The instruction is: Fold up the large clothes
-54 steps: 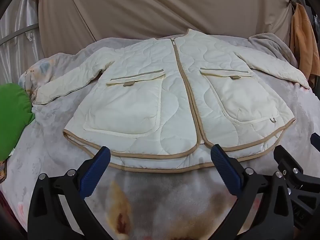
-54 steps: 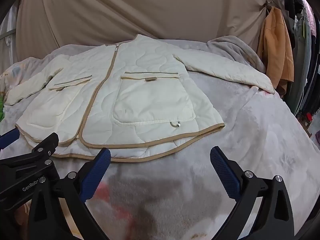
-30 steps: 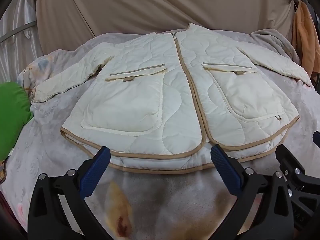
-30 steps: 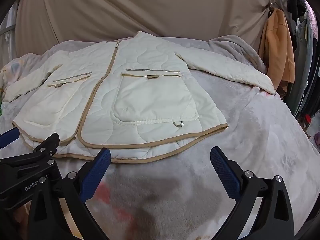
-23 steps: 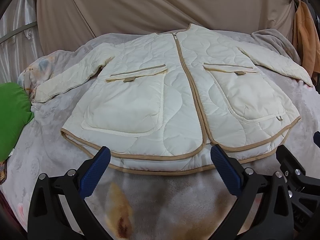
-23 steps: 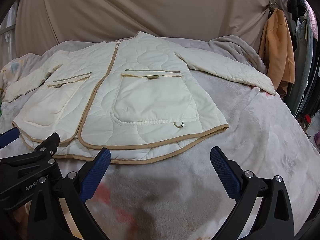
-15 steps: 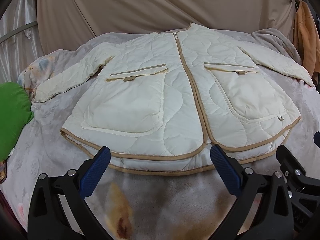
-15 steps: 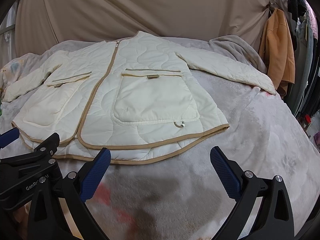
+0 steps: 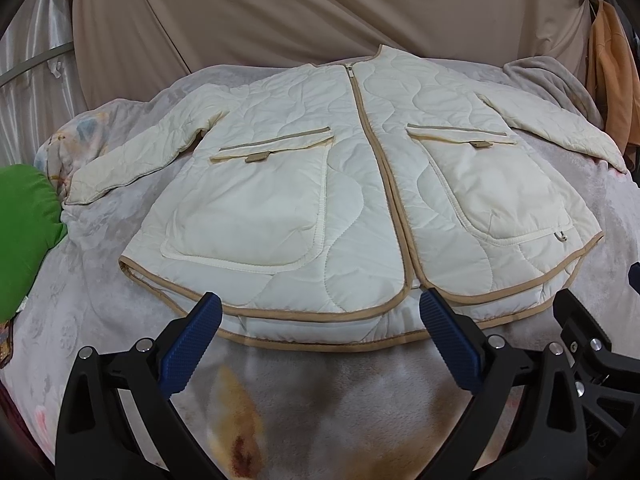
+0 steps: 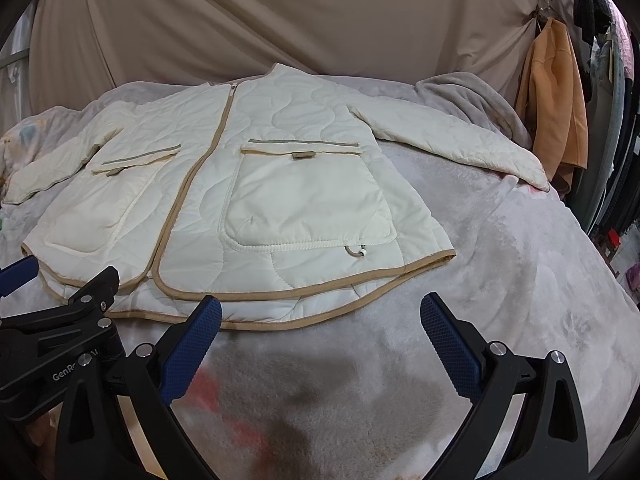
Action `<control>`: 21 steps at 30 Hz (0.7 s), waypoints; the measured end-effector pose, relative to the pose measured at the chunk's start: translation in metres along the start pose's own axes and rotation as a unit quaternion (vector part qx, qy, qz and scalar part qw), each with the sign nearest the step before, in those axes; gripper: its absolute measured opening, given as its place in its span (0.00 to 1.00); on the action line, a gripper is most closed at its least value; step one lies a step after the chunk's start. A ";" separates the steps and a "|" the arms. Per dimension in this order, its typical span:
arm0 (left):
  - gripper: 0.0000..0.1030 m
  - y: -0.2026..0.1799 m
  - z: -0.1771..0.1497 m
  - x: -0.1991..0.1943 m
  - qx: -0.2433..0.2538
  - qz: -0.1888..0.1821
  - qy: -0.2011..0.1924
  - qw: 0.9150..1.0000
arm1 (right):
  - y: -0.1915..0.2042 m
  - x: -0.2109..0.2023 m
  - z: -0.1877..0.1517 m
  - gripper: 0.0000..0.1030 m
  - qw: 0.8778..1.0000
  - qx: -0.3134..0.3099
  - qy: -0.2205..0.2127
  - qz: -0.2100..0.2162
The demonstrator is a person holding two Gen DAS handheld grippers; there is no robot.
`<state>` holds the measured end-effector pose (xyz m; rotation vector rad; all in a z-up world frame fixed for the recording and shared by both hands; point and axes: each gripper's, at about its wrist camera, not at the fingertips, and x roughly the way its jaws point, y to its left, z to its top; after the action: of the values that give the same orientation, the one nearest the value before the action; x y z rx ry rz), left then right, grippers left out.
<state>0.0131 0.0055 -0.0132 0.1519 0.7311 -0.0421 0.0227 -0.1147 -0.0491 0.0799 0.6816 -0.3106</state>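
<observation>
Both grippers hover low at the near hem, left gripper (image 9: 320, 336) and right gripper (image 10: 320, 336) each spread wide, holding nothing. The cream quilted jacket (image 9: 360, 200) (tan piping, 2 patch pockets) lies flat, zipped, on a fuzzy grey blanket (image 10: 520, 300).

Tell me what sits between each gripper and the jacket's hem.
Nothing visible does. The left gripper and right gripper are both open, short of the tan-trimmed hem of the cream quilted jacket; only bare grey blanket lies between. The green cushion sits off to the side.
</observation>
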 end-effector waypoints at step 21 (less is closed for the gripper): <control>0.93 0.001 0.000 0.000 0.001 0.001 0.001 1.000 | -0.001 0.001 0.000 0.95 1.000 0.003 -0.004 -0.001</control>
<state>0.0135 0.0060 -0.0133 0.1538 0.7320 -0.0401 0.0229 -0.1154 -0.0497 0.0834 0.6734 -0.3155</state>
